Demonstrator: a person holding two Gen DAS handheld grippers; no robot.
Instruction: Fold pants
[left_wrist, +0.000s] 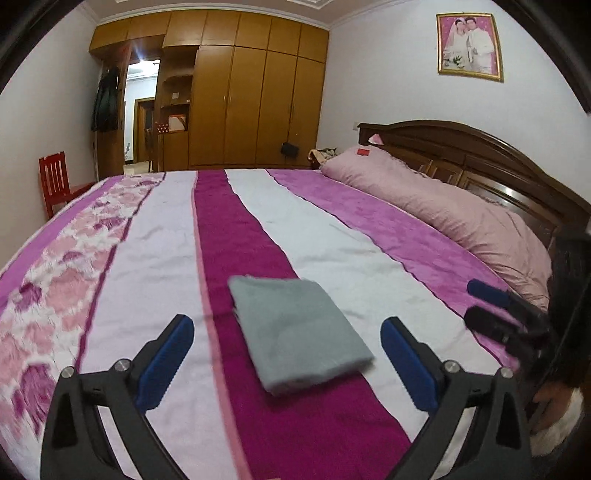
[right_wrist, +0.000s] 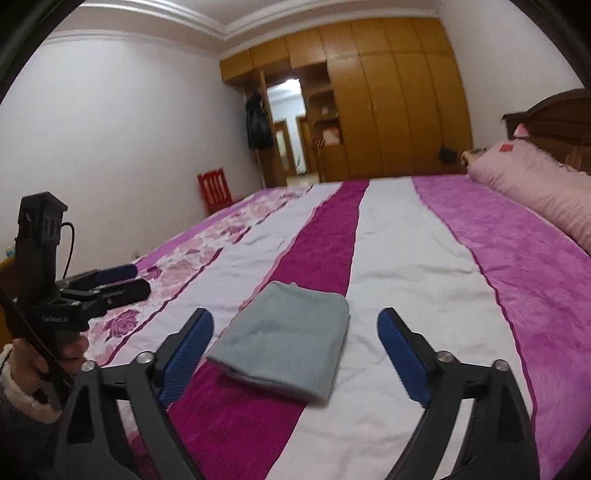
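The grey pants (left_wrist: 299, 328) lie folded into a small flat rectangle on the dark magenta stripe of the bedspread (left_wrist: 155, 229). My left gripper (left_wrist: 286, 325) hovers over the bed just short of them, jaws wide open, holding nothing. In the right wrist view the same pants (right_wrist: 284, 339) rest ahead of my right gripper (right_wrist: 295, 315), which is open too and holds nothing. Each gripper shows in the other's view: the right gripper (left_wrist: 474, 301) at the right edge, the left gripper (right_wrist: 138, 280) at the left with a person's hand (right_wrist: 70, 350) on its handle.
A long pink pillow (left_wrist: 443, 210) lies against the dark wooden headboard (left_wrist: 480, 155) on the right. Beyond the bed stand a wooden wardrobe (left_wrist: 258, 103), an open doorway (left_wrist: 142, 110) and a red chair (left_wrist: 55, 181) by the left wall.
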